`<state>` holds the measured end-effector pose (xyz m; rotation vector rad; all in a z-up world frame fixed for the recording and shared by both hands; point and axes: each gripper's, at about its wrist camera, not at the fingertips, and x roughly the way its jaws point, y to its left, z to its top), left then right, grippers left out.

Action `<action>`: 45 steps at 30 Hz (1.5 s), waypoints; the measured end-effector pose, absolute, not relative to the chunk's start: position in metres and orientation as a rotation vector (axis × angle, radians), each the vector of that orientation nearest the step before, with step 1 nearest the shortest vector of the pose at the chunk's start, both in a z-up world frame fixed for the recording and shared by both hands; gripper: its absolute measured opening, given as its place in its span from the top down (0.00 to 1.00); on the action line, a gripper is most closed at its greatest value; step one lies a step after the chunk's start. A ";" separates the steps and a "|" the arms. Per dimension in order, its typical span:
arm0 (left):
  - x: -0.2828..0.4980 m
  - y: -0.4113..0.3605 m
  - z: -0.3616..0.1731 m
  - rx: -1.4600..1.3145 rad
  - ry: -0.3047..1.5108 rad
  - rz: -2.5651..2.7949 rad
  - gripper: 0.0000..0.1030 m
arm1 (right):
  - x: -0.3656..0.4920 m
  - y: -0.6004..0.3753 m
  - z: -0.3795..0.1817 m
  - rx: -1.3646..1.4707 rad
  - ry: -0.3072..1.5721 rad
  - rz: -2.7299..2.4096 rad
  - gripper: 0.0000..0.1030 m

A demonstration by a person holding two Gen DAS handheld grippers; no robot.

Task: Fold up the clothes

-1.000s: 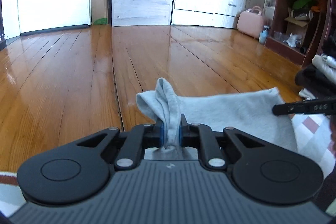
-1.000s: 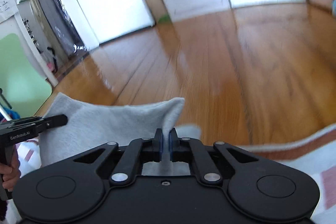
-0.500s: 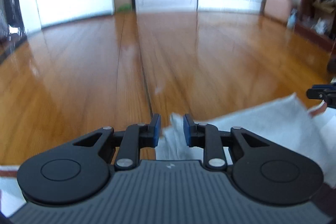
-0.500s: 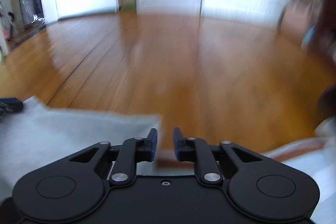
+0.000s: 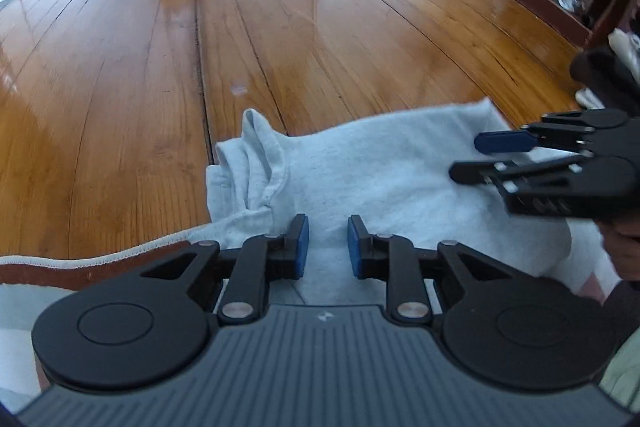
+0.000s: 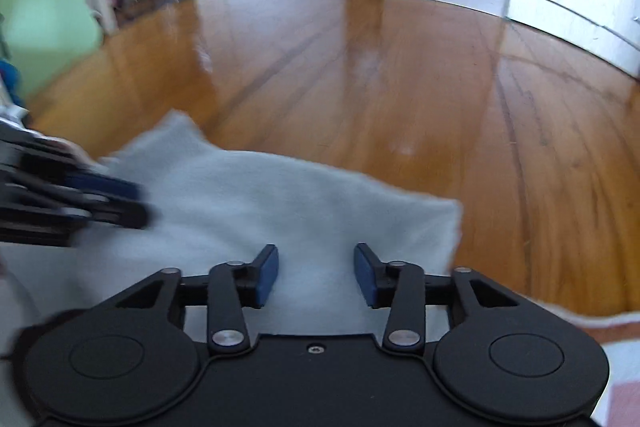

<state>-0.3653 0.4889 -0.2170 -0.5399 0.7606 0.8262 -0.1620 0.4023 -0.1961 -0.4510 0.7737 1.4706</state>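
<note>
Bare wooden floor (image 5: 320, 27) beyond garment (image 5: 380, 179)

Both fisheye views are sitting low and close behind their own fingers, looking forward and slightly down across the wooden floor (image 5: 360, 27). The left wrist view is facing the white cupboards at 12 o'clock, with the right gripper (image 5: 476, 157) entering at 3 o'clock. The right wrist view is showing the left gripper (image 6: 138, 203) entering at 9 o'clock. Both are sharing the grey garment (image 5: 380, 167) lying near, just ahead.

Soft matt grey cloth garment (image 5: 360, 163) (seemingly fleecy) on glossy, smooth wood floor (image 5: 320, 27).
</note>
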 end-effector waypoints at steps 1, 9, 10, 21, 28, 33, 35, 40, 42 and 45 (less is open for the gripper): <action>-0.365 0.490 -0.218 -0.553 0.756 0.828 0.80 | -0.160 0.407 -0.199 -0.450 0.797 1.464 0.54; -0.367 0.499 -0.220 -0.645 0.734 0.835 0.79 | -0.149 0.423 -0.202 -0.360 0.989 1.350 0.62; -0.366 0.499 -0.220 -0.639 0.738 0.836 0.79 | -0.152 0.416 -0.200 -0.338 1.011 1.377 0.56; -0.369 0.499 -0.220 -0.511 0.713 0.940 0.97 | -0.206 0.358 -0.225 -0.681 0.693 1.317 0.27; -0.367 0.509 -0.224 -0.405 0.737 0.995 0.97 | -0.175 0.342 -0.237 -0.544 0.864 1.248 0.16; -0.400 0.528 -0.222 -0.582 0.715 1.124 0.57 | -0.156 0.332 -0.229 -0.418 1.000 1.298 0.16; -0.425 0.530 -0.212 -0.753 0.625 1.075 0.56 | -0.149 0.328 -0.225 -0.367 1.054 1.316 0.16; -0.466 0.520 -0.209 -1.074 0.507 0.899 0.40 | -0.126 0.322 -0.220 -0.204 1.217 1.357 0.16; -0.467 0.519 -0.218 -1.142 0.530 0.859 0.39 | -0.116 0.327 -0.224 -0.129 1.300 1.362 0.15; -0.462 0.519 -0.229 -1.208 0.595 0.836 0.39 | -0.110 0.338 -0.233 -0.103 1.352 1.348 0.15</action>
